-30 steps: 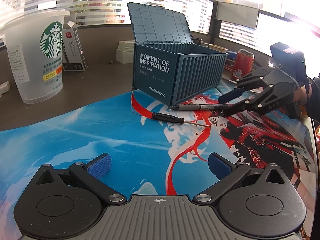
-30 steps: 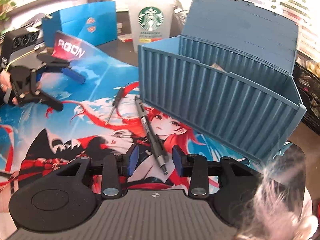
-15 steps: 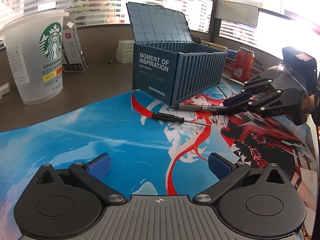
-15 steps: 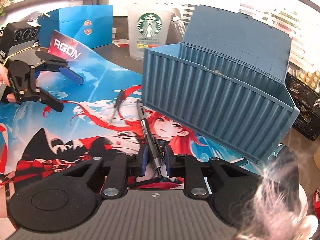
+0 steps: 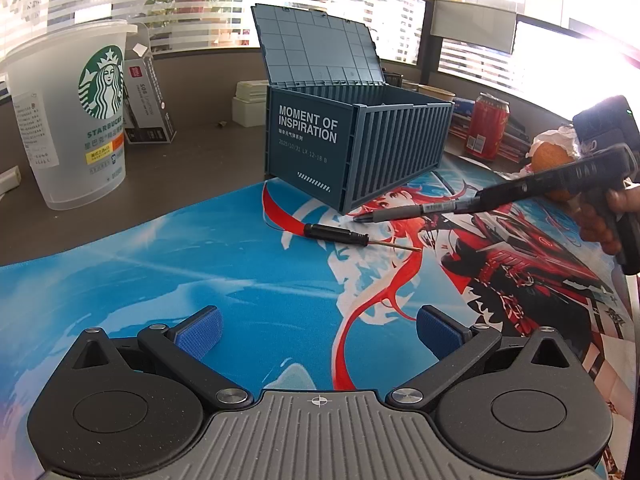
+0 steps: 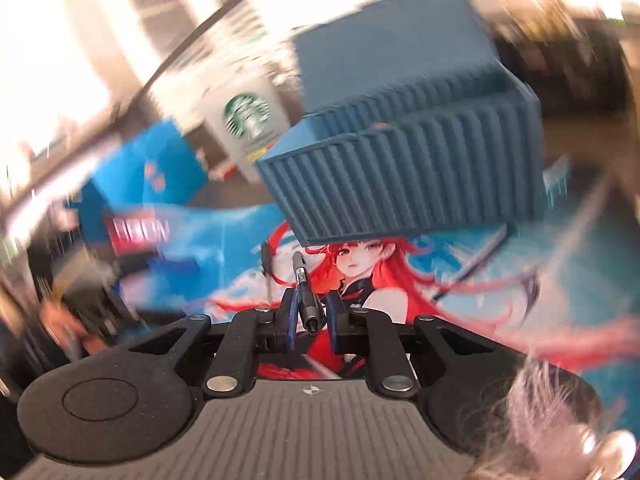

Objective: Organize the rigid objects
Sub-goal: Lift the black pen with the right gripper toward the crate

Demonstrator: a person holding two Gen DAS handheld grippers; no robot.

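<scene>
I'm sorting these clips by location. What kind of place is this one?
Most likely an office desk by a window. A printed desk mat covers the desk, with a takeaway coffee cup and a soda can on it. Window blinds and a partition panel stand behind.

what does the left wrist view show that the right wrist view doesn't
Only the left wrist view shows the left gripper, open over the mat with nothing between its fingers, the printed end of the container, a red can, and the whole length of the pen from the side.

Only the right wrist view, though blurred, shows the right gripper from behind, with the pen held between its fingers.

Both show the container, pen, screwdriver, Starbucks cup and printed mat.
</scene>
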